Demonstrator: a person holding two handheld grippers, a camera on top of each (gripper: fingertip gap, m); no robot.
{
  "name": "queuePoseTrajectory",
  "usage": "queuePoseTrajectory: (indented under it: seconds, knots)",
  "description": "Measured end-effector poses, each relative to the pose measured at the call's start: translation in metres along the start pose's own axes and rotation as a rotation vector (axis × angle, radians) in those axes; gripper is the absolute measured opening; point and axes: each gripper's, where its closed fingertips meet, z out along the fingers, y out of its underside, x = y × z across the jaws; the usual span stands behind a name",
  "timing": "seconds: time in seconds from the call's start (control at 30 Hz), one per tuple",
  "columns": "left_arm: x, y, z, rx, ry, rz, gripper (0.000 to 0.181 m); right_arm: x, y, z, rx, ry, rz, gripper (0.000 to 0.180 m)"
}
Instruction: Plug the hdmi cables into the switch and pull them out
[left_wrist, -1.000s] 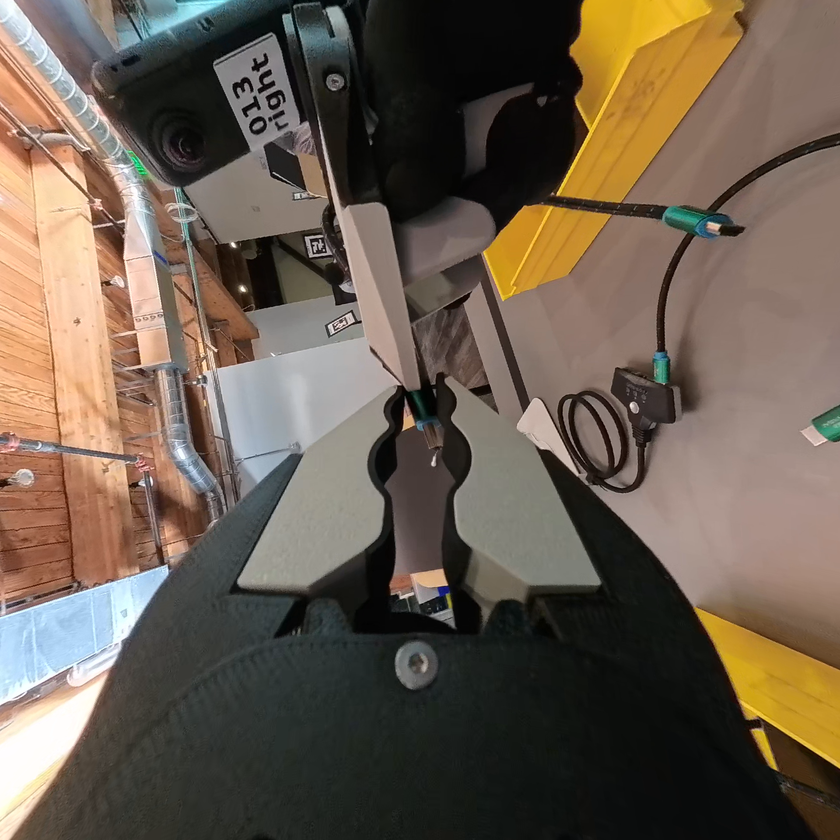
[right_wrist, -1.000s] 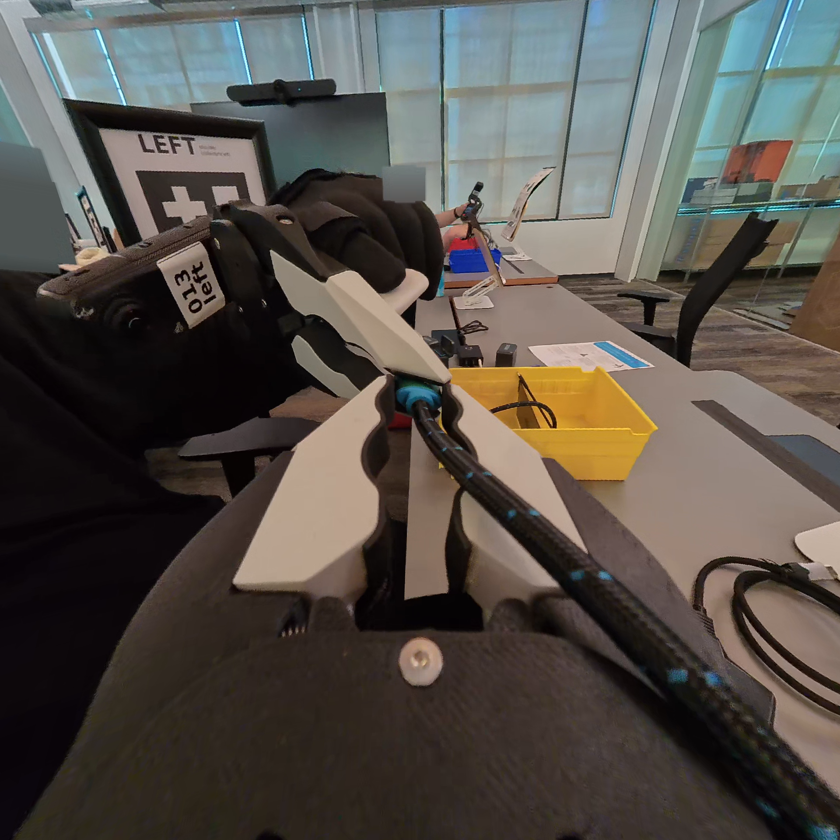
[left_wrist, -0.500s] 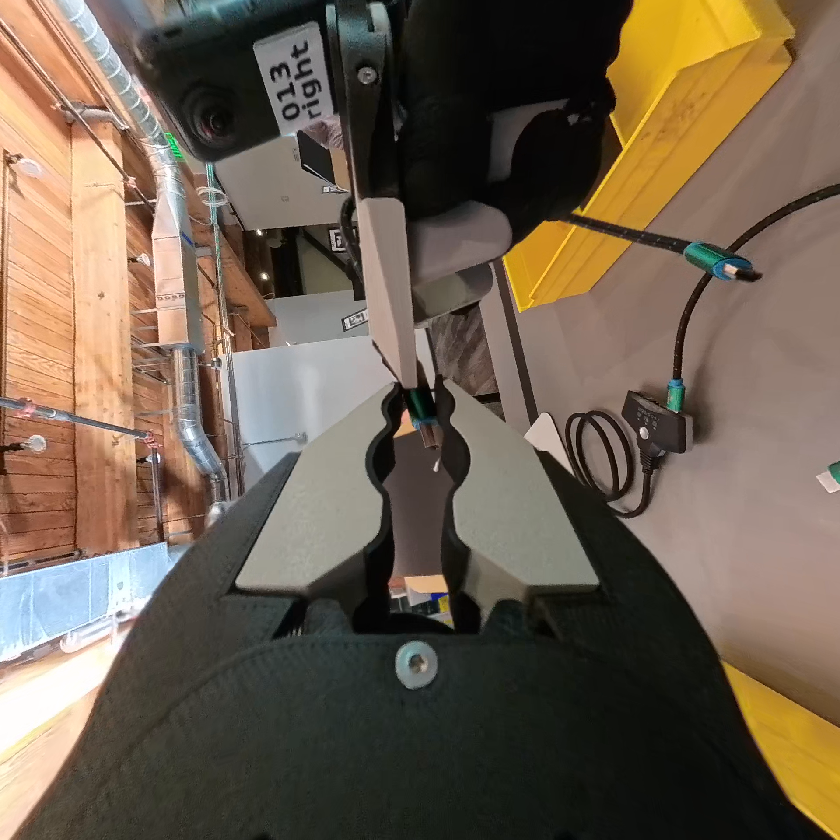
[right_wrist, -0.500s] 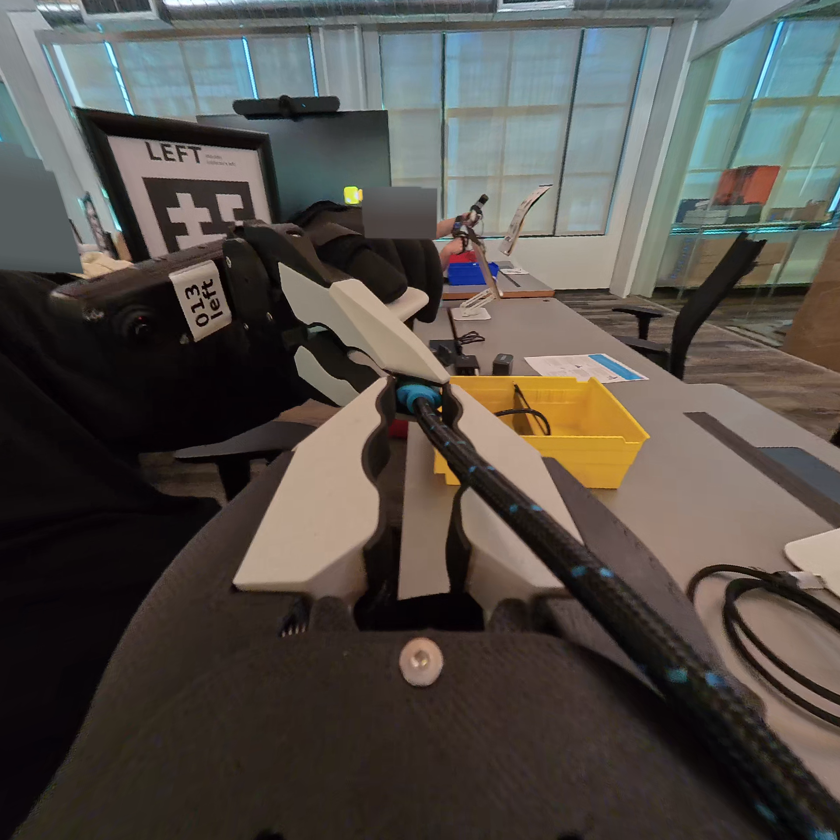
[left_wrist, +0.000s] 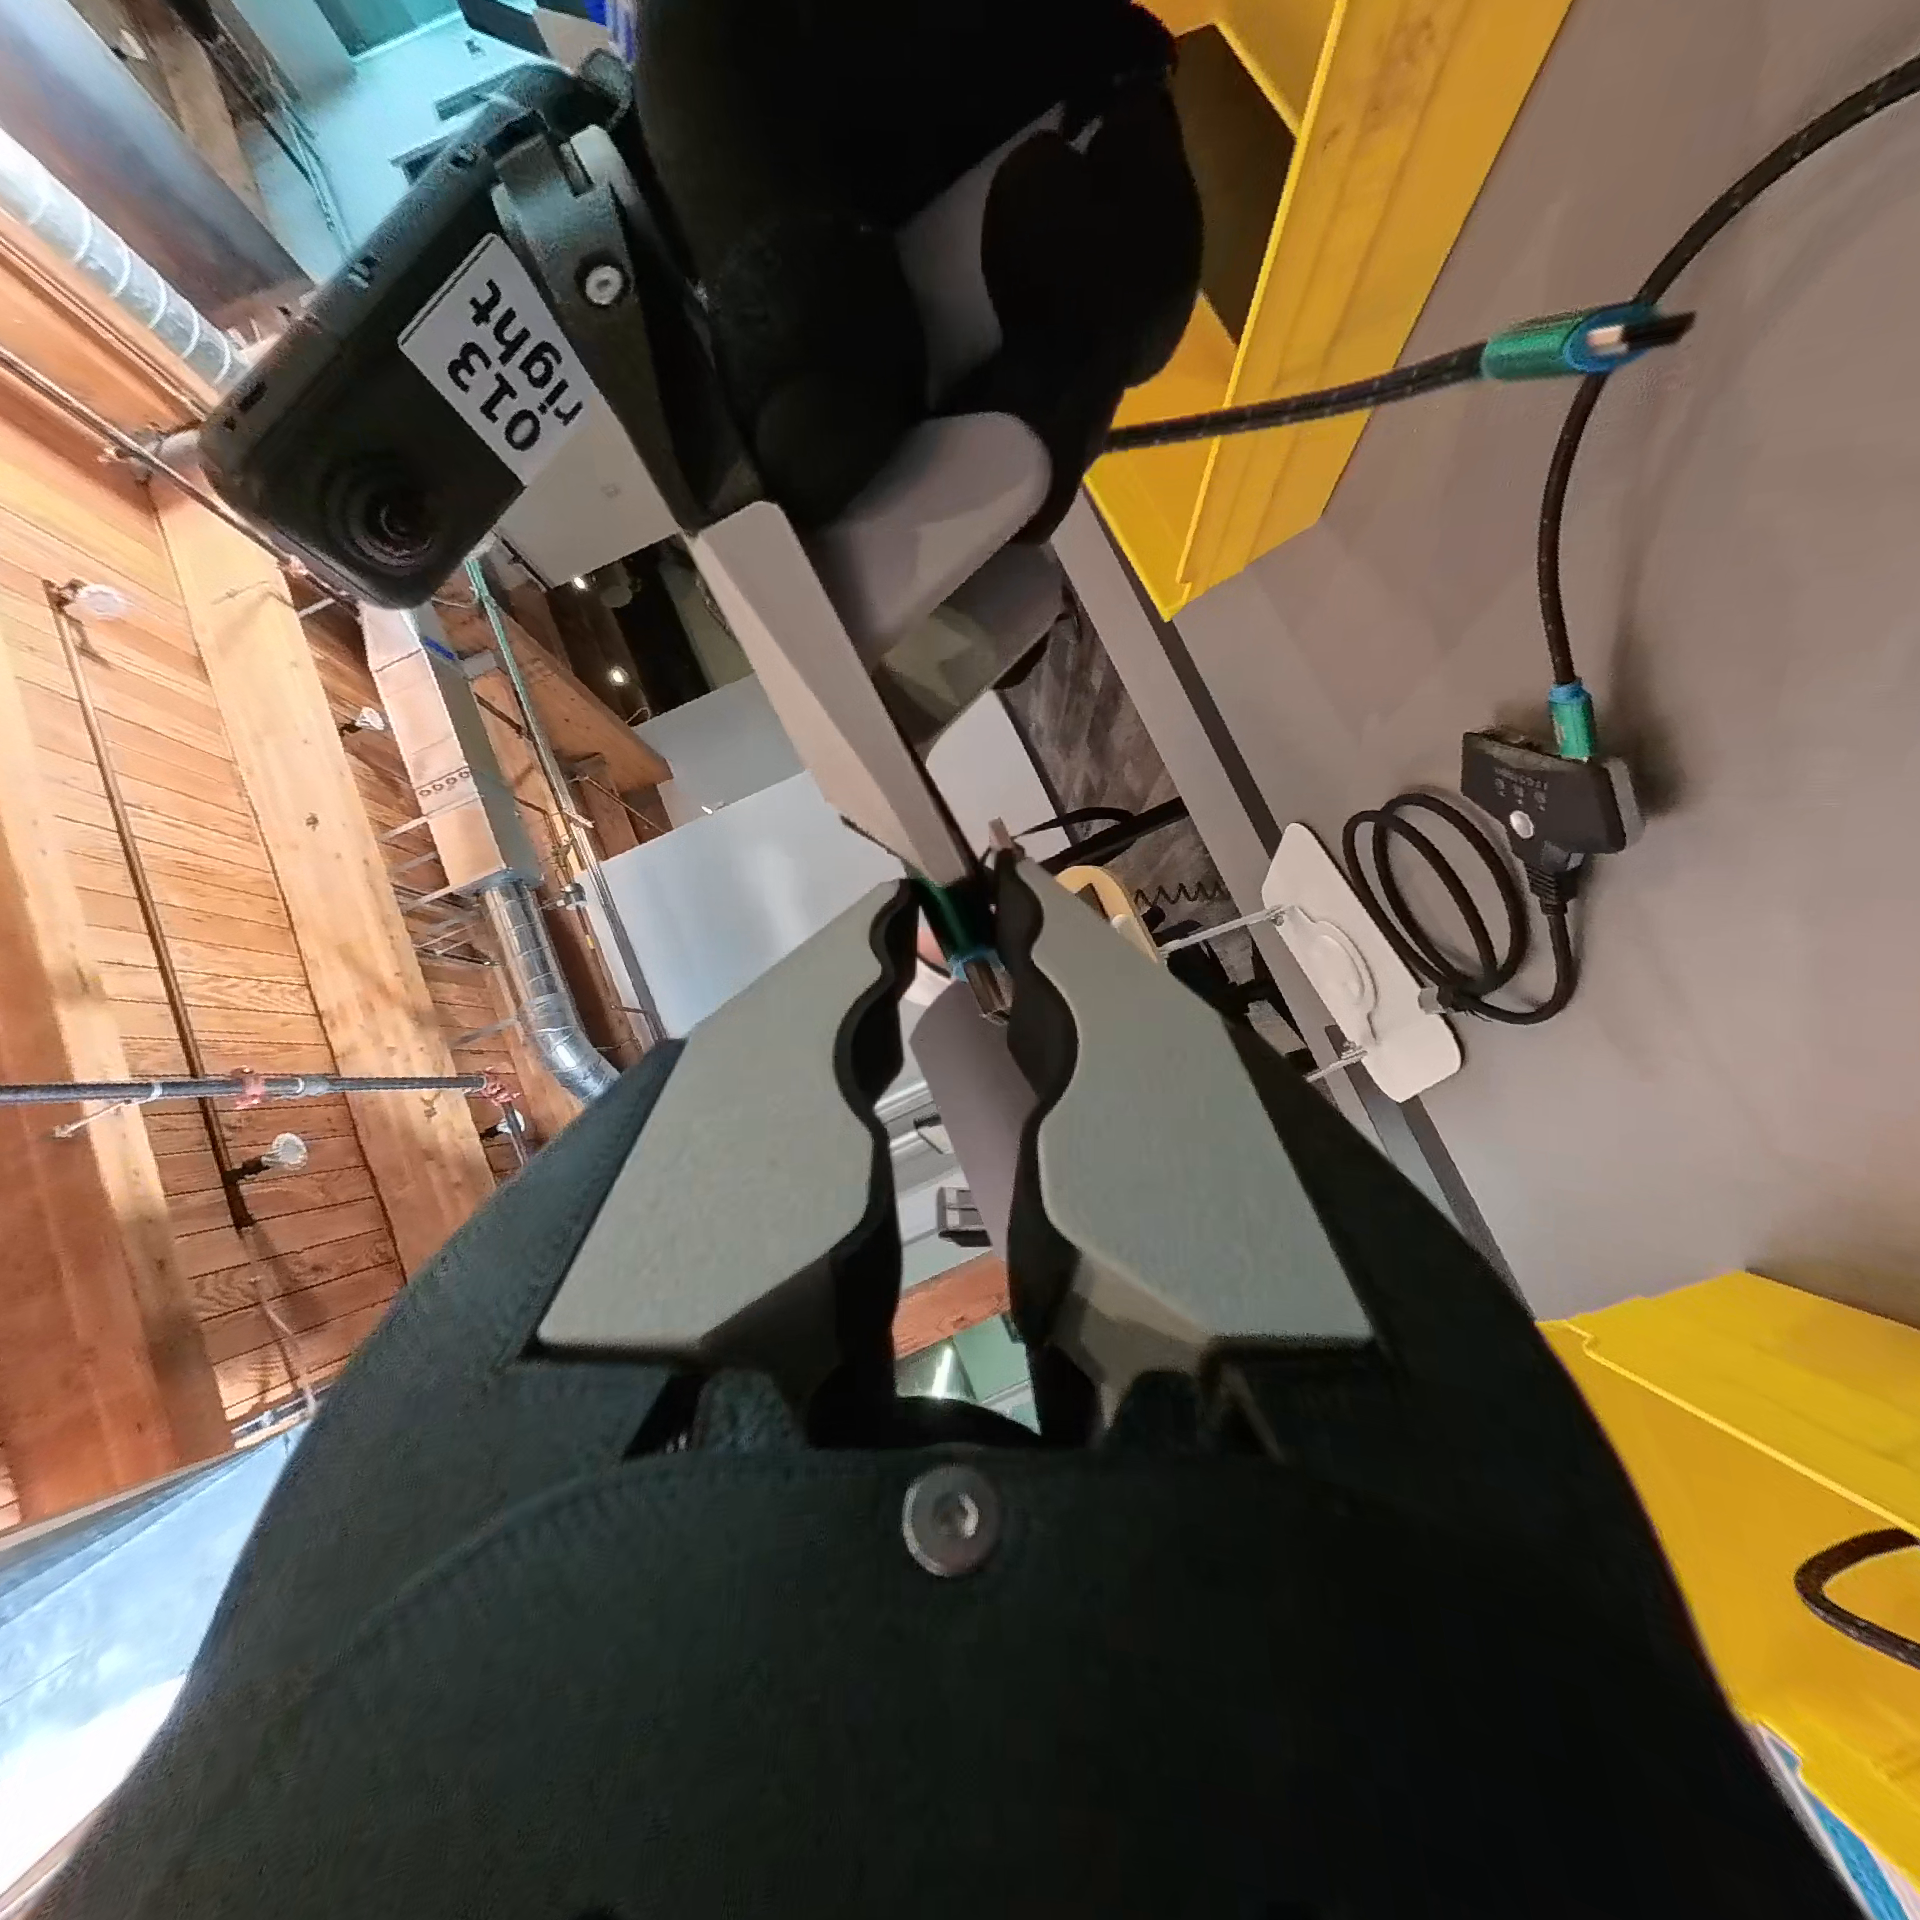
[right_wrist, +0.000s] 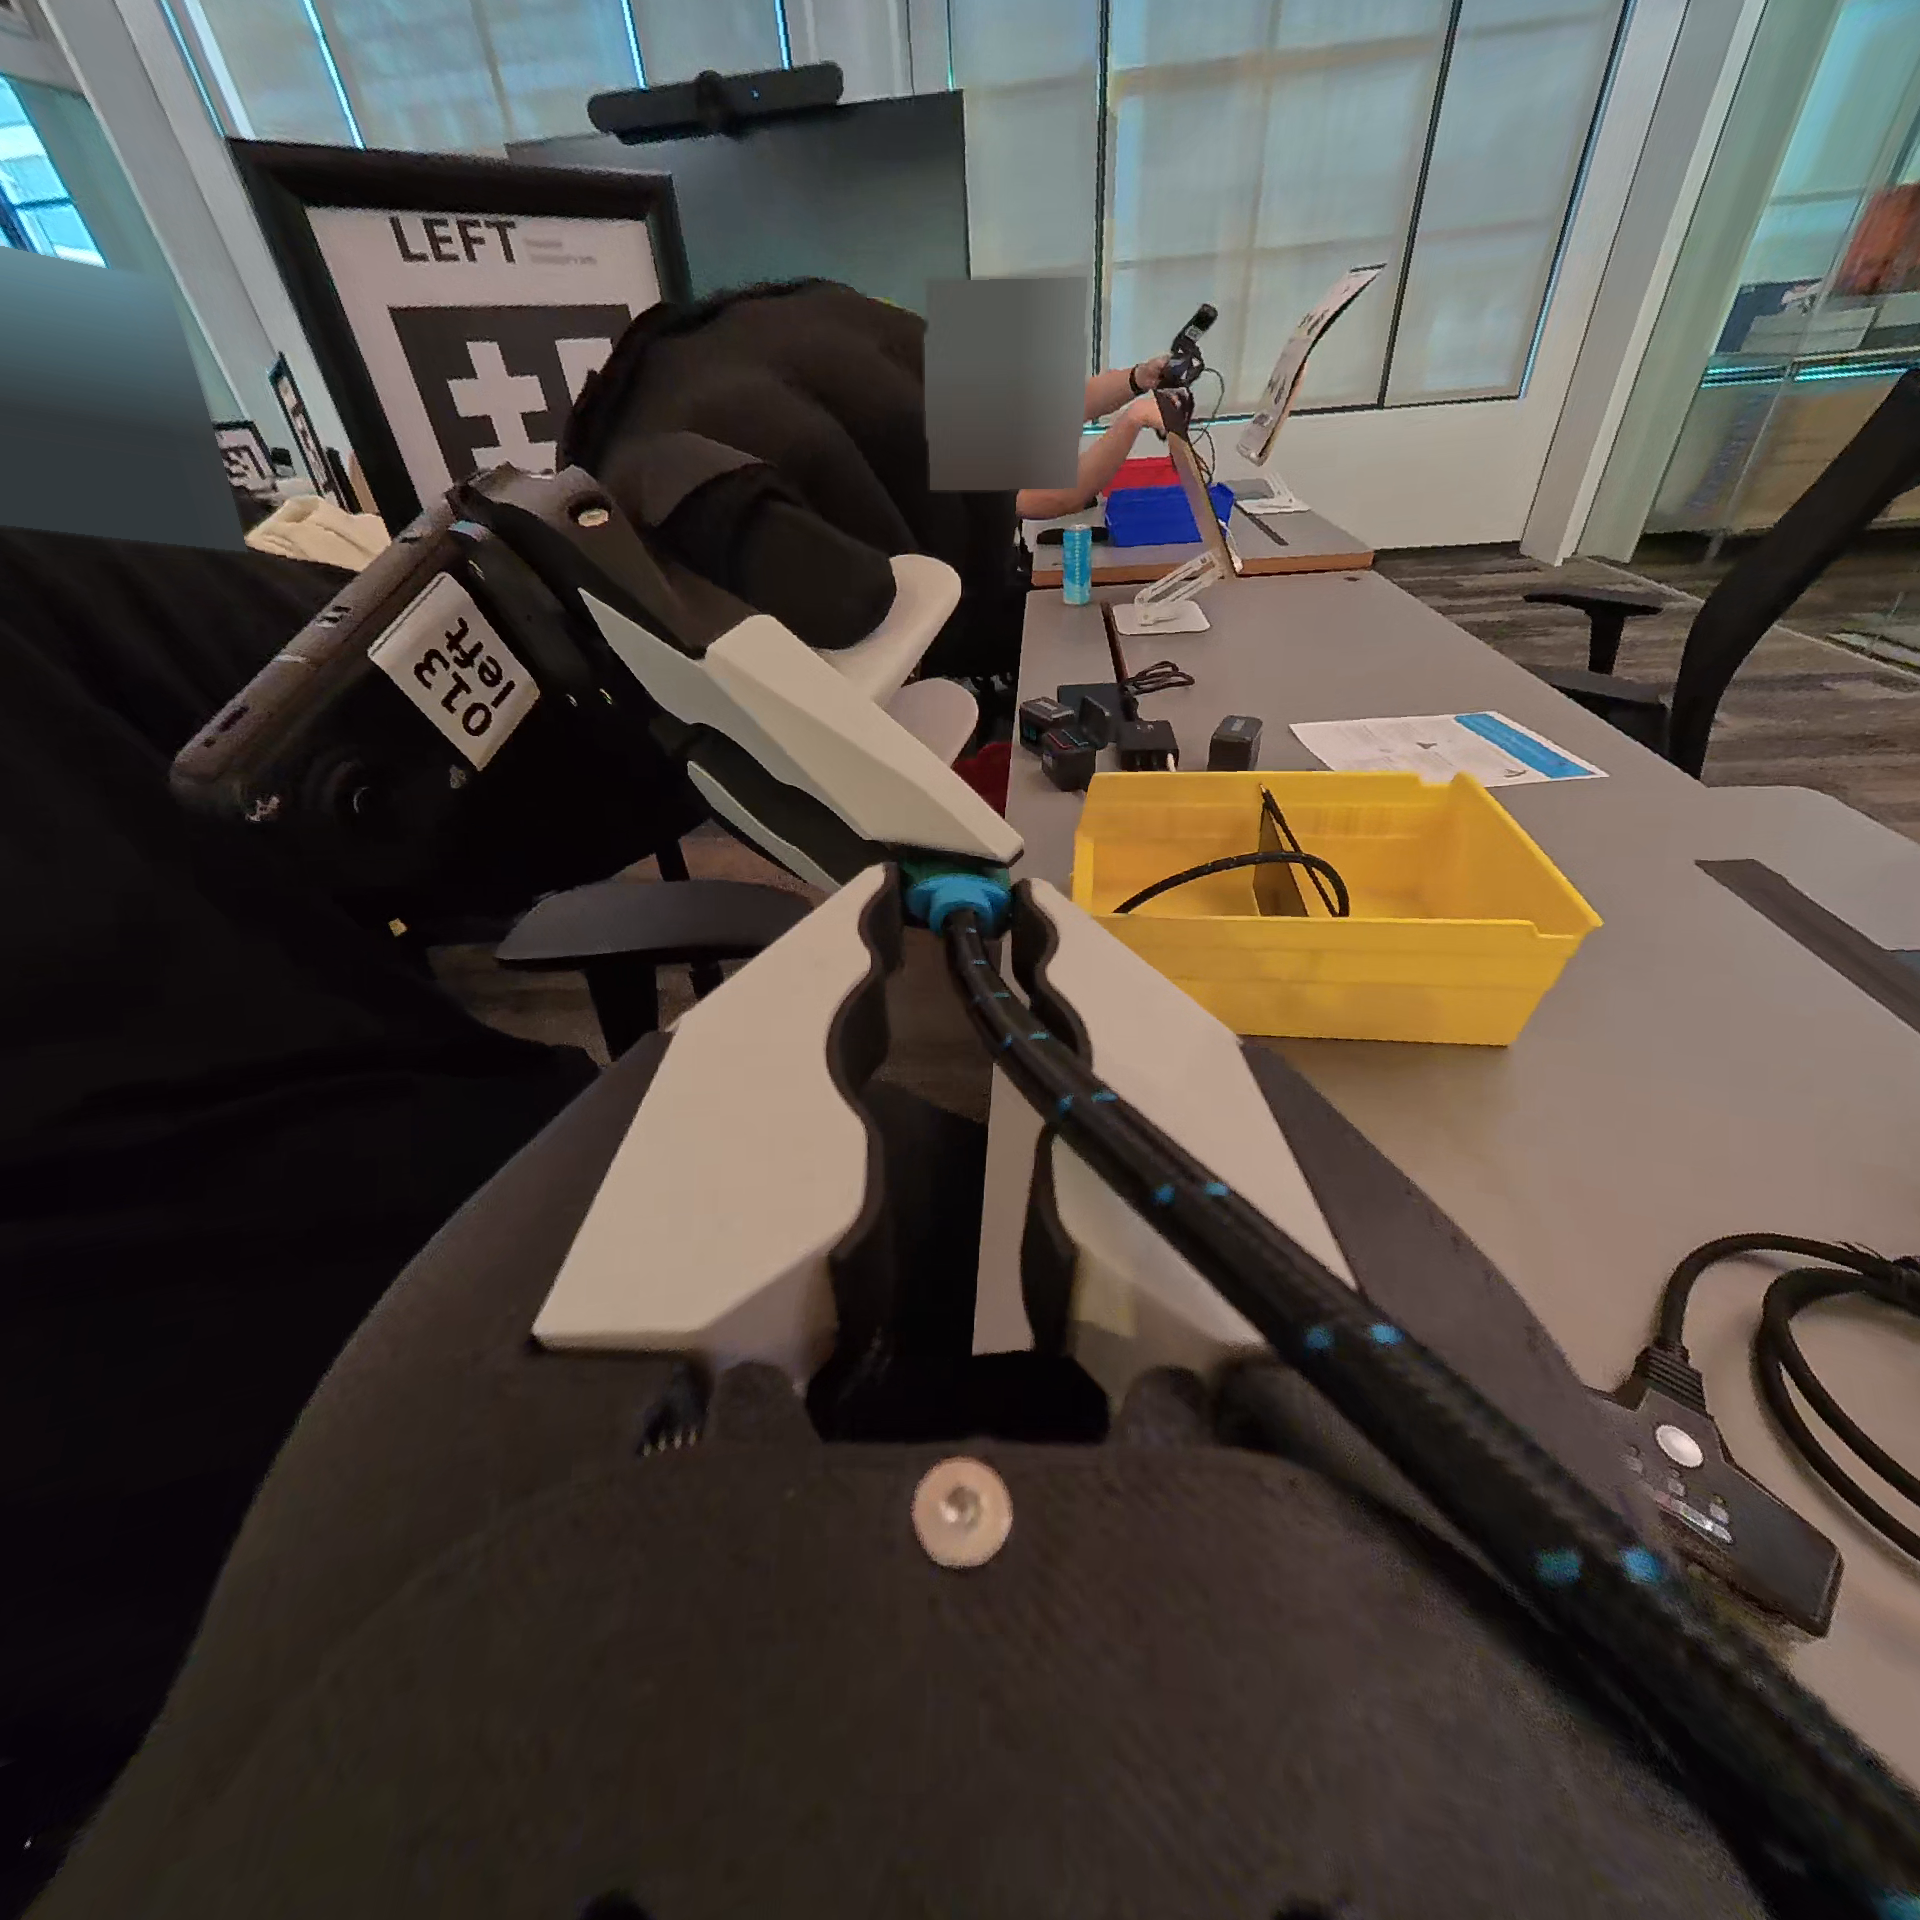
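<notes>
Right now: both grippers meet in the air off the table edge, pinched on one HDMI plug.
Left gripper (left_wrist: 961, 935): its jaws are closed on the teal connector shell, with the bare metal tip pointing back toward its own camera.
Right gripper (right_wrist: 956, 896): closed on the same plug (right_wrist: 951, 896) at its blue collar, where the braided cable (right_wrist: 1174, 1184) leaves and trails back across its body.
Step in hand: judged to be a handover or re-grip, turning the plug so it can face a port.
Switch (left_wrist: 1543, 788): a small black box lying on the grey table (left_wrist: 1714, 1039), well apart from both grippers, with one teal plug already seated in it and its own black lead coiled (left_wrist: 1455, 914) beside it.
Loose plug (left_wrist: 1558, 348): another teal connector shows near the yellow bin (left_wrist: 1340, 343); whether it rests on the table or hangs above it is hard to tell.
Doing it well: only one gripper should let go, and only once the other has the shell square and firm.
Orientation: the wide face of the metal tip should match the port slot before approach.
Cable slack: keep the braid free of the jaws so it does not tug the plug askew.
Risk: the light switch may slide when pushed, so brace it with the free gripper.
</notes>
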Motion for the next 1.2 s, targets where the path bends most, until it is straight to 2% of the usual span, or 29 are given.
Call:
queuePoseTrajectory:
  seconds: [0.17,0.53,0.7,0.97,1.0,1.1,1.2]
  knots:
    - [0.000,-0.003,-0.001,0.005,-0.009,0.031,0.012,-0.003,0.002,-0.001,-0.012,-0.016,-0.013,0.017]
    - [-0.001,0.002,0.000,-0.016,-0.025,0.056,0.012,0.000,-0.003,0.002,0.066,-0.073,0.094,0.017]
    - [0.000,0.007,0.002,-0.043,-0.042,0.071,0.012,0.005,-0.003,0.003,0.058,-0.034,0.073,0.017]
    - [0.006,0.016,0.014,-0.047,-0.043,-0.016,0.016,0.021,0.003,0.002,-0.003,0.103,-0.021,0.017]
    - [0.007,0.017,0.015,-0.049,-0.043,-0.038,0.017,0.022,0.003,0.001,-0.012,0.118,-0.039,0.017]
    - [0.003,0.034,0.016,-0.087,-0.067,-0.115,0.040,0.029,0.005,-0.005,-0.040,0.181,-0.086,0.017]
    - [0.003,0.050,0.015,-0.092,-0.048,-0.259,0.051,0.033,0.005,-0.013,-0.046,0.217,-0.119,0.017]
